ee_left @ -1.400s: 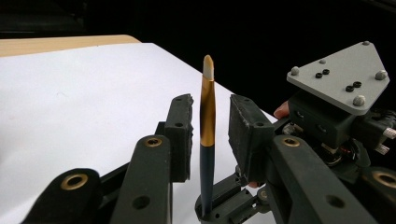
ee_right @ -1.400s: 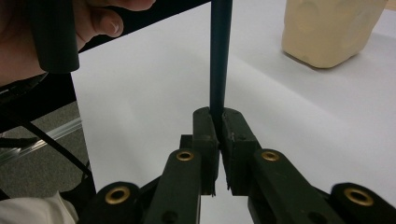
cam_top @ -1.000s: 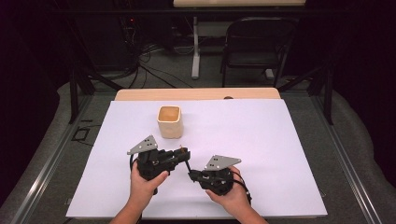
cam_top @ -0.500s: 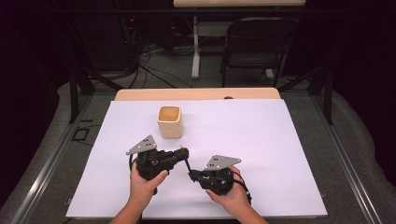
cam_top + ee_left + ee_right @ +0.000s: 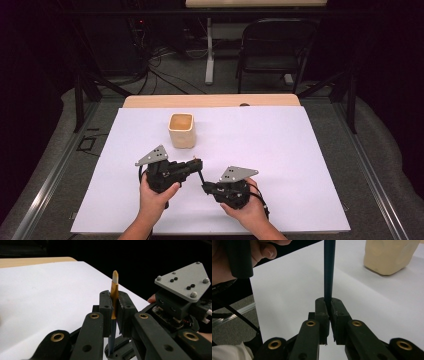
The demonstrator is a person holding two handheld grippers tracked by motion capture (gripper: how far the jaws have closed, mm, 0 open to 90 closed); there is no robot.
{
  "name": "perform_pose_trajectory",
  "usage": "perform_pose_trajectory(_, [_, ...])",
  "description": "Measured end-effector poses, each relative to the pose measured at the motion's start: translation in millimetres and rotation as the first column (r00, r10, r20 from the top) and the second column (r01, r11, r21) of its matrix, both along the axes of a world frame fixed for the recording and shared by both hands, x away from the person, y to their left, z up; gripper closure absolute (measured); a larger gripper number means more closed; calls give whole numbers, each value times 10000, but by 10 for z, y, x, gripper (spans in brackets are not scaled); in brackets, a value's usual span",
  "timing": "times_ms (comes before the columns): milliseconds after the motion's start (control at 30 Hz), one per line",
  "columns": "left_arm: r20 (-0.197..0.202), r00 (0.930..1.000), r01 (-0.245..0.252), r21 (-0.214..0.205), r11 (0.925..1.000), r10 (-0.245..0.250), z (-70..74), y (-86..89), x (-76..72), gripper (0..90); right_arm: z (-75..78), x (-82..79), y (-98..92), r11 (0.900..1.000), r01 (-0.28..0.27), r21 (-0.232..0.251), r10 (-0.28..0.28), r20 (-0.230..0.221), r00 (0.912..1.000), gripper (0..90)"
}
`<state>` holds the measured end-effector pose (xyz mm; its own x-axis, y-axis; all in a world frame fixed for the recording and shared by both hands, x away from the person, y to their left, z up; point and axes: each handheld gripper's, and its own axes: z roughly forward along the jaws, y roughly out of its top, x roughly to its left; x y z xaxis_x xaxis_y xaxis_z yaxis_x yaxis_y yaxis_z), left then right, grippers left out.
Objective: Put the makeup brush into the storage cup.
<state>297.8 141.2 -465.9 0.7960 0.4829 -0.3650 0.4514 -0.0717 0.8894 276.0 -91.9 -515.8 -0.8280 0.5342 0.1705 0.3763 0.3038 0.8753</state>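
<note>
Left gripper (image 5: 196,165) fingers (image 5: 106,306) just closed, clamped on gold ferrule of thin paintbrush (image 5: 114,298). Right gripper (image 5: 205,186) fingers (image 5: 322,312) pressed shut on dark handle end of same brush. Brush held between both grippers above white tabletop (image 5: 280,150). Cream cup (image 5: 181,130) at 12 o'clock from the left gripper, apart.

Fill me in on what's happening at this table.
A person holds a hand-held gripper in each hand over the white table. Both grip one thin tool, seemingly a small brush or pen with a gold band and a dark handle. The left hand-held gripper has just been closing and now pinches the gold part, while the right hand-held gripper clamps the dark handle end. A beige cup stands apart, farther back.
</note>
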Motion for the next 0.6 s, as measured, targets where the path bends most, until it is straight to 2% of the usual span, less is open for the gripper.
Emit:
perform_pose_trajectory(367, [-6,10000,-35,-64,10000,35,0,5,-2,835,1,-2,-1,10000,62,44,-62,-11,10000,842])
perform_pose_trajectory(600, [52,9999,-139,-116,9998,139,6,26,2,836,-9,20,-20,9996,143,241,-142,-51,9999,788])
